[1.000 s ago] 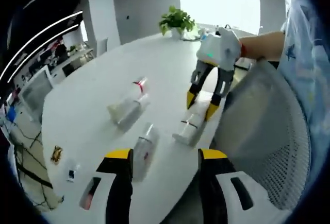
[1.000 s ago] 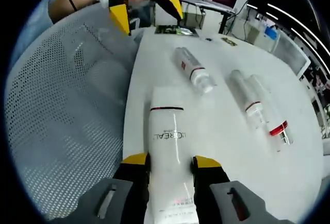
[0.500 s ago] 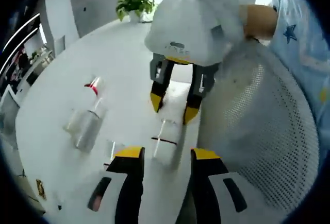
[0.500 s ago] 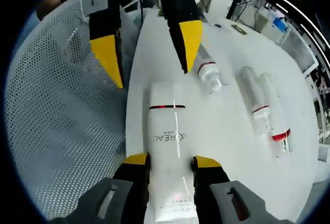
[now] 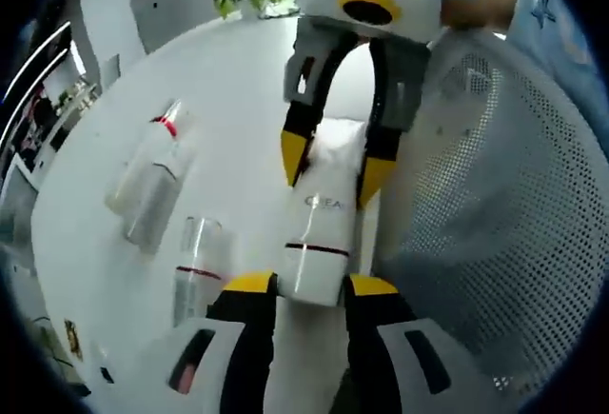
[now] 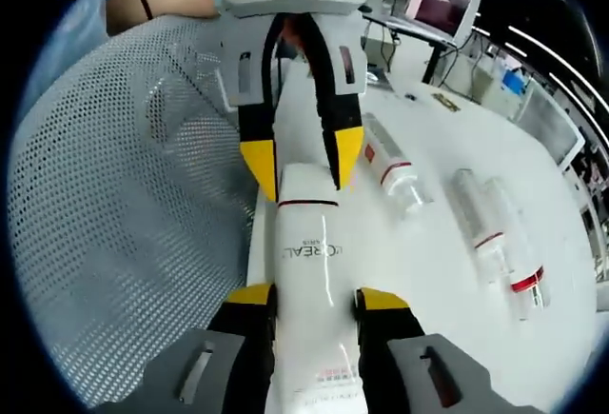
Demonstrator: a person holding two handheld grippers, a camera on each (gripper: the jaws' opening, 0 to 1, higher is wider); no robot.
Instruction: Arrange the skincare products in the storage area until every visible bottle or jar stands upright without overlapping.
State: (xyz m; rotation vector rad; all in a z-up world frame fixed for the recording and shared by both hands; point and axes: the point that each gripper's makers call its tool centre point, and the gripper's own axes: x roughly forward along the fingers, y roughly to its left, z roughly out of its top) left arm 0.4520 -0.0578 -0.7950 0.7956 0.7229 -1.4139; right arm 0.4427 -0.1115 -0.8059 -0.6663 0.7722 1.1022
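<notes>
Now that my left claw has closed in on the cap end | white squeeze tube w/ red band lying on white worktop, right claw clenched on tail | left looks touching, grip unclear | both-end lift to upright next, I reckon.

White tube with red band, yellow-tipped black tongs, white perforated chair

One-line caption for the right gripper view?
Both claws, right and left, grip a white tube lying beside three fallen bottles.
</notes>
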